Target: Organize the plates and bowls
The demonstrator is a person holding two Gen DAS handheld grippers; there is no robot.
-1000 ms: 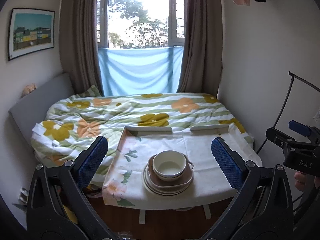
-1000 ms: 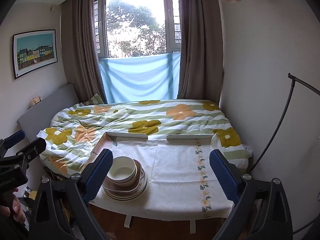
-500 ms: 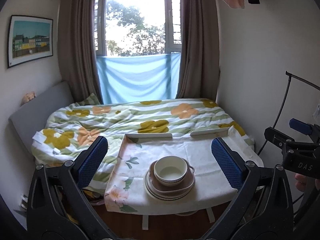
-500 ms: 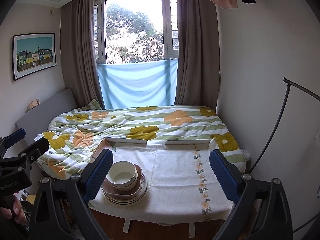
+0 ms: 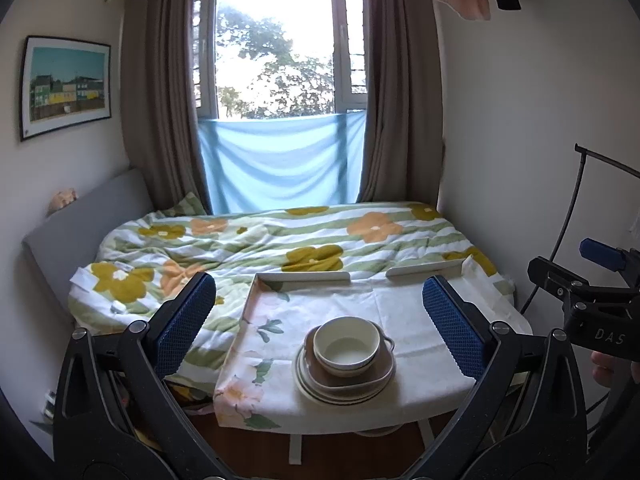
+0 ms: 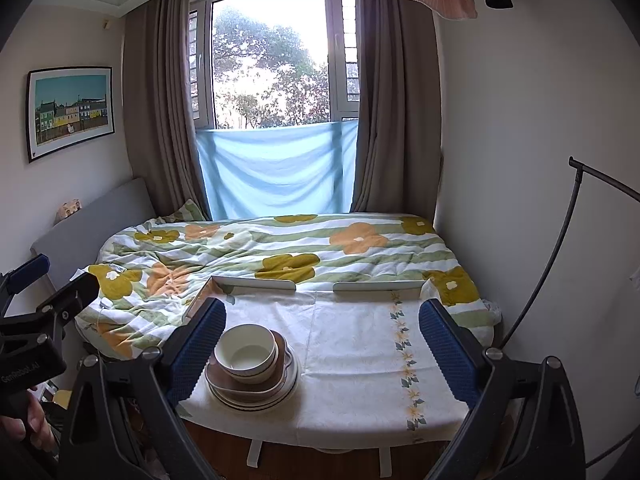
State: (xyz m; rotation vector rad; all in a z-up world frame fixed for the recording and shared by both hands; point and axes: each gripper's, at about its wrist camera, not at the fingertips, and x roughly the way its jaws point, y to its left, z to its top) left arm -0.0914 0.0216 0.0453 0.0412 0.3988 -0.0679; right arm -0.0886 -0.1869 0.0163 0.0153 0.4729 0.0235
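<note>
A cream bowl point(image 5: 346, 343) sits nested on top of a stack: a brown square dish point(image 5: 352, 380) with handles, and cream plates point(image 5: 316, 390) below. The stack stands near the front of a small table covered by a white floral cloth point(image 5: 400, 312). It also shows in the right wrist view, bowl point(image 6: 246, 353) over plates point(image 6: 256, 398), at the table's left front. My left gripper point(image 5: 318, 330) is open and empty, held back from the table in front of the stack. My right gripper point(image 6: 320, 346) is open and empty, to the right of the stack.
The table has low white rails point(image 5: 304, 277) along its far edge. Behind it lies a bed with a flowered quilt point(image 5: 260, 248). A black curved lamp stand point(image 6: 560, 248) rises at the right wall. The right gripper's body point(image 5: 588, 312) shows at the left view's right edge.
Both grippers have tilted up and drawn slightly back, so the table and the stack sit lower in both views. The jaws stayed open. The dishes have not moved.
</note>
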